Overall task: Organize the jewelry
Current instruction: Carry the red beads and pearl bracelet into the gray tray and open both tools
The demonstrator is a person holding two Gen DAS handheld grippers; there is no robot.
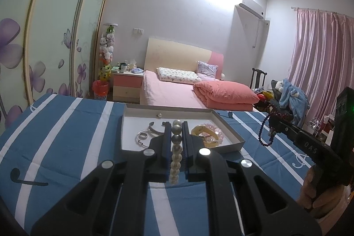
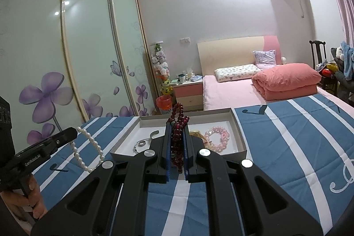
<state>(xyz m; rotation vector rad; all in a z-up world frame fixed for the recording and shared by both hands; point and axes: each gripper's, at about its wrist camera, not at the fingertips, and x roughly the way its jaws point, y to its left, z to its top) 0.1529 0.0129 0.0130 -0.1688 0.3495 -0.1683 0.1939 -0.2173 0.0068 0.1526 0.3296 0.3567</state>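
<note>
Only rightward: pearl strand (image 2: 88,147) dangling loop-like.

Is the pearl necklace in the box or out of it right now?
Out. The pearl necklace hangs from the shut left gripper, over the striped cloth beside the box.

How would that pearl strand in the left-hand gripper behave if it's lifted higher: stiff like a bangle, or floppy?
Probably floppy: in the right wrist view the pearl strand droops in a loose loop from the left gripper. It would likely swing when moved. The round, glossy beads may slip, though the jaws look clamped on them.
</note>
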